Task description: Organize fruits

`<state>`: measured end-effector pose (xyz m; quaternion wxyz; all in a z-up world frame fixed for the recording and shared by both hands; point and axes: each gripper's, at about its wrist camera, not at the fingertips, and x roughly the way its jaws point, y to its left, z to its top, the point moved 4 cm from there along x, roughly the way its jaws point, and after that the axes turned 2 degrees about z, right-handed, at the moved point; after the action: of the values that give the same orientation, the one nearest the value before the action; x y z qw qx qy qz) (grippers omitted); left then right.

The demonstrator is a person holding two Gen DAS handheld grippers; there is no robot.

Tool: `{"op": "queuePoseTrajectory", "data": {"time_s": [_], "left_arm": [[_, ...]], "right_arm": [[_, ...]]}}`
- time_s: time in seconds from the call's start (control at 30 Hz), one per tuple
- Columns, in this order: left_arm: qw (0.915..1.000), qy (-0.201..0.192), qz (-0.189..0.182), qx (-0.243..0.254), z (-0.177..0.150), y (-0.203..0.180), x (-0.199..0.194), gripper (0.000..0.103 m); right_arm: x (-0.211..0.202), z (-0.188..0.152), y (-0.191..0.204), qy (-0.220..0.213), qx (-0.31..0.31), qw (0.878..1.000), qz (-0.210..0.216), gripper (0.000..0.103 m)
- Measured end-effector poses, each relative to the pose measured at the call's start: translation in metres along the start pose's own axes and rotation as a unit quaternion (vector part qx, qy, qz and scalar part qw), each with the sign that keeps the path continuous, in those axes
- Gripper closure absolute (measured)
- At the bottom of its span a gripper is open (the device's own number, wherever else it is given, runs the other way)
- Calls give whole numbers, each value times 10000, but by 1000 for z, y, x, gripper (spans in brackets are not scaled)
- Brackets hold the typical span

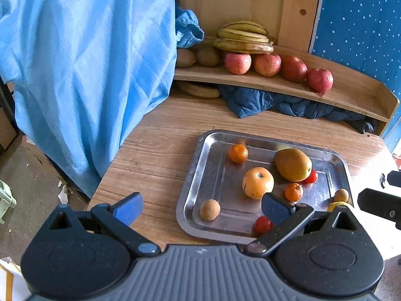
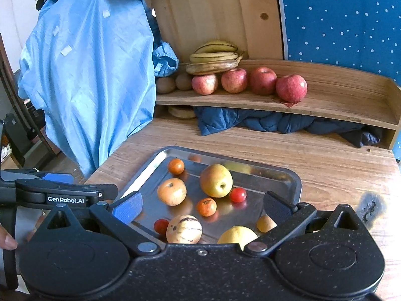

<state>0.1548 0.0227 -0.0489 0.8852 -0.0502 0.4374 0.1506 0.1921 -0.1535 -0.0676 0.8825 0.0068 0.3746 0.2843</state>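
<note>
both grippers are hovering at the near edge of the wooden table [image 1: 160,135], fingers spread wide and gripping nothing. the left gripper [image 1: 200,207] is hanging over the tray's near left corner; the right gripper [image 2: 203,207] is hanging over the tray's near edge.

the metal tray [image 2: 283,178] is sitting near the table's front, with bare wood showing on its left, right and far sides. in it the loose fruit is lying spaced apart: a pear [image 2: 216,180] in the middle, a pale orange fruit [image 2: 172,192] to its left, a small mandarin [image 2: 176,166] at the far left, another mandarin [image 2: 206,207], and a cherry tomato [image 2: 238,194] just right of the pear. a striped melon-like fruit [image 2: 184,228] and a yellow fruit [image 2: 236,234] are being cut off by the right gripper's body.

far back, the wooden shelf [image 2: 338,100] is carrying four apples [image 2: 291,87] in a row, with bananas [image 2: 213,57] stacked at the left and open board to the right. two brown fruits [image 2: 165,85] are sitting half hidden behind a blue cloth [image 2: 87,75]. dark blue fabric [image 2: 263,121] is filling the gap under the shelf.
</note>
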Motion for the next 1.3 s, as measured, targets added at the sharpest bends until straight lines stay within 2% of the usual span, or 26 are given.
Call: {"op": "queuePoseTrajectory", "data": {"time_s": [0.37, 0.97, 1.3], "left_arm": [[9996, -11, -286, 86, -16, 22, -12, 1], [9951, -225, -831, 476, -37, 57, -39, 1], [9927, -313, -1000, 601, -45, 68, -48, 1]], "right_arm": [[-9, -9, 10, -98, 270, 9986, -445, 1], [-39, -48, 64, -260, 783, 9906, -1090, 1], [-47, -69, 86, -362, 908, 9866, -1310, 1]]}}
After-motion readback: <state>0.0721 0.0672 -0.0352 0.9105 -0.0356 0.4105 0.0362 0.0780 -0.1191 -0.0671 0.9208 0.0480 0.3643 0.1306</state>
